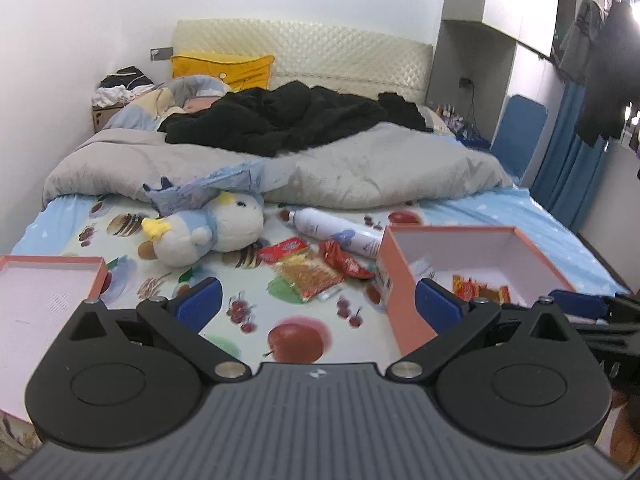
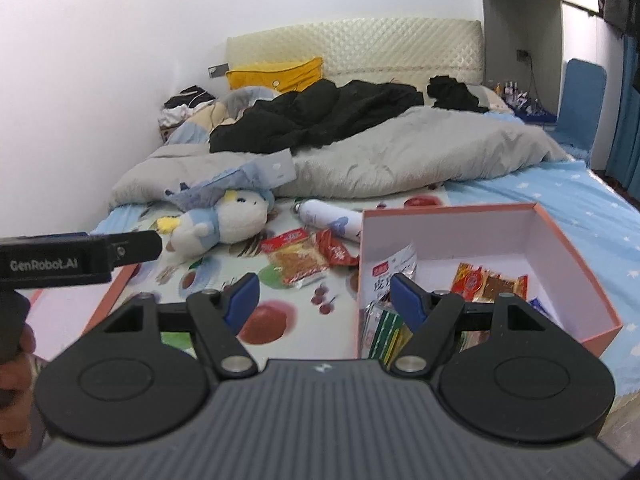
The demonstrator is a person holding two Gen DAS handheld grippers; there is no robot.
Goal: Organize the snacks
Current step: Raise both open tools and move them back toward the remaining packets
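Observation:
A pink open box (image 2: 448,210) sits on the bed sheet at the right. Inside it lie an orange snack pack (image 2: 488,282), a white pack (image 2: 394,268) and a green pack (image 2: 384,332). Left of the box, two loose snacks rest on the sheet: an orange-filled clear pack (image 2: 296,260) and a red pack (image 2: 336,252). My right gripper (image 2: 324,294) is open and holds nothing, hovering at the box's near left corner. My left gripper (image 1: 318,300) is also open and bare, short of the loose clear pack (image 1: 308,276) and red pack (image 1: 344,260).
The box's pink lid (image 1: 52,264) lies at the left. A plush toy (image 1: 216,232) and a white bottle (image 1: 340,232) lie just behind the loose snacks. A grey duvet (image 1: 360,168) and black clothing cover the far half of the bed.

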